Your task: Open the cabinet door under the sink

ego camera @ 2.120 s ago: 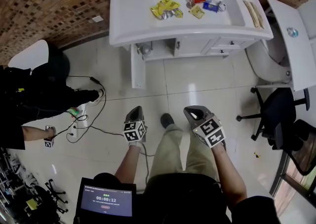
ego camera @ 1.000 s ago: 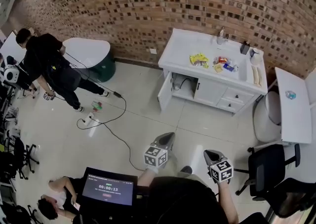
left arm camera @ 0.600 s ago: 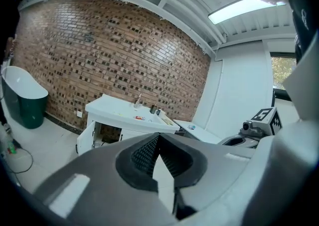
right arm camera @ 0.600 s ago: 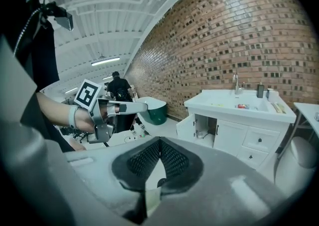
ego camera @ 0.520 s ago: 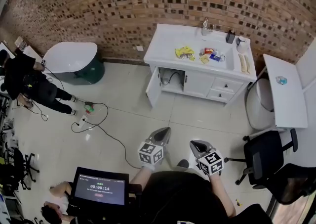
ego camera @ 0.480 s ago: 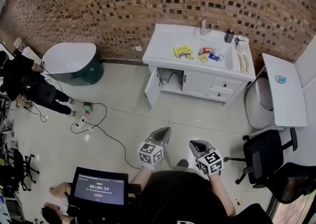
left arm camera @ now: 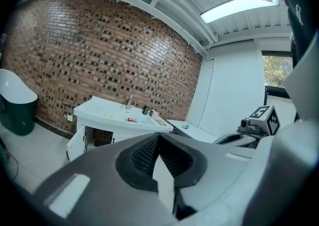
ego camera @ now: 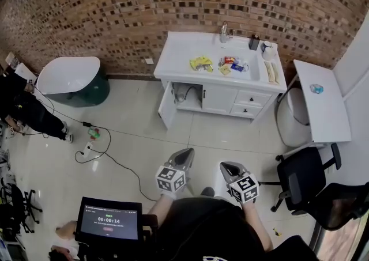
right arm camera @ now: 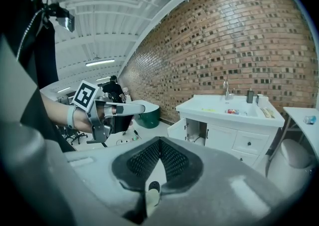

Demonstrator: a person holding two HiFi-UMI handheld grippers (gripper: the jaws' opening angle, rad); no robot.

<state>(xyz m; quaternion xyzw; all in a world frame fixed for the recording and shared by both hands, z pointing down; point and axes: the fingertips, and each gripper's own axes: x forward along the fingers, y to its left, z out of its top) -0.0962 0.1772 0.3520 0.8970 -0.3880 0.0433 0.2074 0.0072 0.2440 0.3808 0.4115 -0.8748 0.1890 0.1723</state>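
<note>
The white sink cabinet (ego camera: 219, 84) stands against the brick wall, far from me. Its left door (ego camera: 166, 108) is swung open and pipes show inside; the same door (left arm camera: 75, 142) appears in the left gripper view and, as the open door (right arm camera: 177, 129), in the right gripper view. My left gripper (ego camera: 184, 155) is shut and holds nothing, its pads meeting at the tip (left arm camera: 158, 136). My right gripper (ego camera: 226, 167) is beside it, also shut and empty (right arm camera: 159, 140). Both hang over the tiled floor, well short of the cabinet.
Snack packets (ego camera: 202, 63) lie in the basin. A white tub (ego camera: 66, 74) stands left, and a cable (ego camera: 109, 159) with a power strip (ego camera: 86, 149) crosses the floor. A white table (ego camera: 323, 101) and office chairs (ego camera: 302, 176) are at the right. A person (ego camera: 23, 110) is at the far left.
The cabinet has gone from close below me to far off across the floor as I backed away. The door has stayed open. Both grippers have stayed shut and risen a little.
</note>
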